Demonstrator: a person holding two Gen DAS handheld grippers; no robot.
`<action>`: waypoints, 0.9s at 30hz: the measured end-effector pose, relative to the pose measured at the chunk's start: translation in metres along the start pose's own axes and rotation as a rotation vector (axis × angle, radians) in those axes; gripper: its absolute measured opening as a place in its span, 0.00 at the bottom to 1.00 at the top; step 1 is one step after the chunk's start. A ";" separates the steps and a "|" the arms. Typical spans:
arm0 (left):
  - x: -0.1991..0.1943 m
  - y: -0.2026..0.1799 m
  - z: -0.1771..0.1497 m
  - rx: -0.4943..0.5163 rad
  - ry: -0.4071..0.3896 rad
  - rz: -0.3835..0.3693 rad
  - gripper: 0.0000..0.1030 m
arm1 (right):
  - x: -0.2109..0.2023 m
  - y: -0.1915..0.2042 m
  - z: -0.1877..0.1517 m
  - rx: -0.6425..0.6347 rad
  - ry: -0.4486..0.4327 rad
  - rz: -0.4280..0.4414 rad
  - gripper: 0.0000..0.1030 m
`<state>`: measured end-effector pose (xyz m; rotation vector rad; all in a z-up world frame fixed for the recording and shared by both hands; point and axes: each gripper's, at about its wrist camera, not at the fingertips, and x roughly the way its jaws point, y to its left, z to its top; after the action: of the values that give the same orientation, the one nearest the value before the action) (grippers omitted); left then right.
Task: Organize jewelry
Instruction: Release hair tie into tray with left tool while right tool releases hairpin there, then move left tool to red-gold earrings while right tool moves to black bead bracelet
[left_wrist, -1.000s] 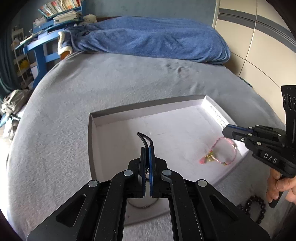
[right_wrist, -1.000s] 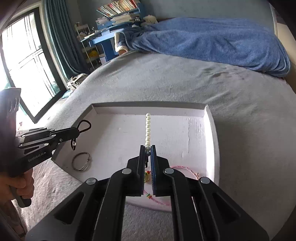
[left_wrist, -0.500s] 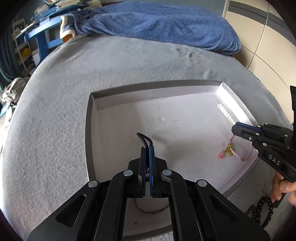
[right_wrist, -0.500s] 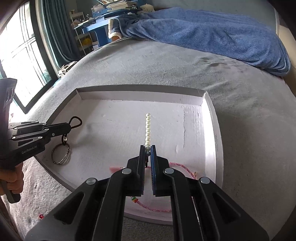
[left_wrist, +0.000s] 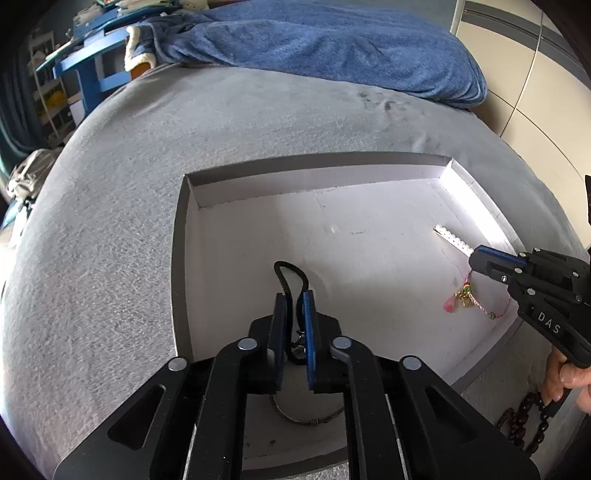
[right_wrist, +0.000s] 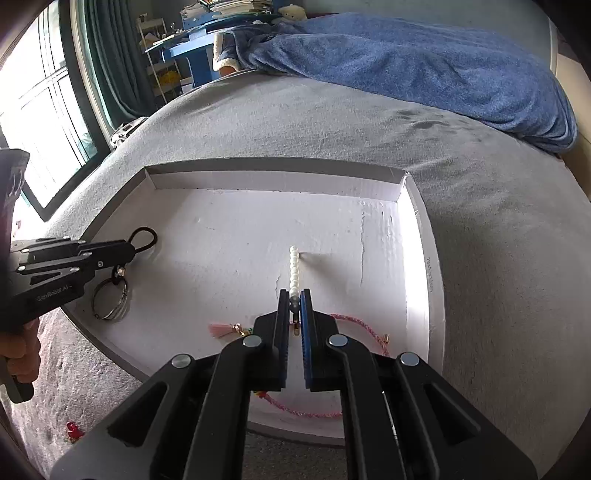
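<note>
The left claw (left_wrist: 295, 314) is parting its jaws, with a black cord loop (left_wrist: 291, 275) between them and no longer firmly pinched; the loop juts forward past the tips while its key ring (left_wrist: 306, 419) lies below the claw on the floor of the white tray (left_wrist: 258, 186), so this reads as a release into the tray. The right claw (right_wrist: 294, 308) stays narrow, clamped on one end of a white bead strand (right_wrist: 294, 269) whose long axis runs straight ahead from the tips, far end apparently resting on the tray floor. A pink bracelet (right_wrist: 354, 325) lies in the tray under and just behind that claw, a dark bead string (left_wrist: 524, 421) outside the tray.
</note>
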<state>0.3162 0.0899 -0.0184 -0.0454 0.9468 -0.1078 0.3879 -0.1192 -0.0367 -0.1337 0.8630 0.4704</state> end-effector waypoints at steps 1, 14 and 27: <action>-0.001 0.000 0.000 0.000 -0.004 0.004 0.19 | -0.001 0.000 0.000 0.000 0.000 0.000 0.05; -0.025 -0.002 0.004 -0.024 -0.078 0.007 0.71 | -0.021 0.007 0.001 0.009 -0.050 0.019 0.28; -0.066 -0.009 -0.009 0.010 -0.169 0.040 0.86 | -0.065 0.011 -0.007 0.028 -0.131 0.028 0.55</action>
<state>0.2698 0.0887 0.0299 -0.0261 0.7775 -0.0709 0.3415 -0.1343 0.0089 -0.0642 0.7439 0.4873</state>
